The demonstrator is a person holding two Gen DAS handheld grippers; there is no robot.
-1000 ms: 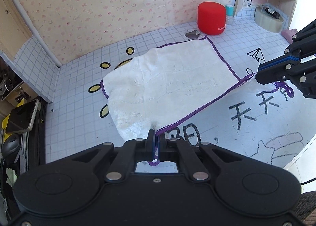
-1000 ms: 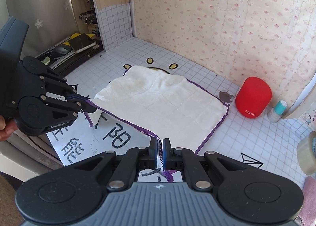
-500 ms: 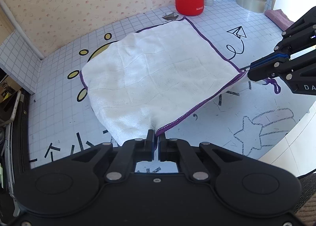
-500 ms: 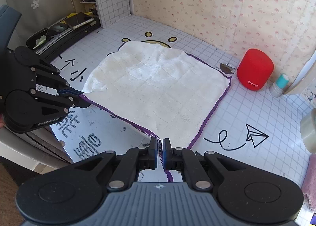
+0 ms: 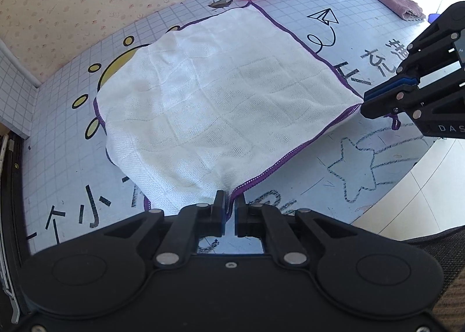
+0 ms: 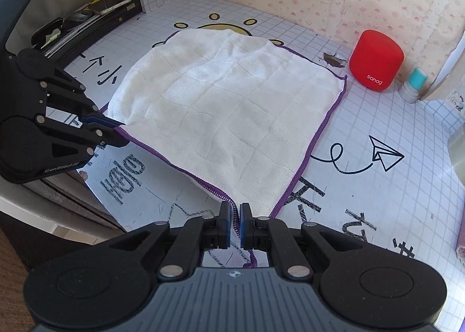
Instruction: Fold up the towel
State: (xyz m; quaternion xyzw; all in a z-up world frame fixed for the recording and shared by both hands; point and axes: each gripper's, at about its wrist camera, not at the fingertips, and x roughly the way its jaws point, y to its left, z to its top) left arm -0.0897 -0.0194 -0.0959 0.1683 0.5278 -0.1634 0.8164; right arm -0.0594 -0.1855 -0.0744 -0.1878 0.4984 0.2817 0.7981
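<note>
Each tool is clamped on a near corner of the towel: the left tool on the left one, the right tool on the right. The thin, white waffle-weave cloth with purple stitched hem stretches away from both across the gridded bench, its far edge lying near the red speaker. The hem between the tools runs left to right, so folding likely means carrying it toward that far edge.

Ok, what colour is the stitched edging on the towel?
Purple, on a white towel; clearest in the left wrist view.
</note>
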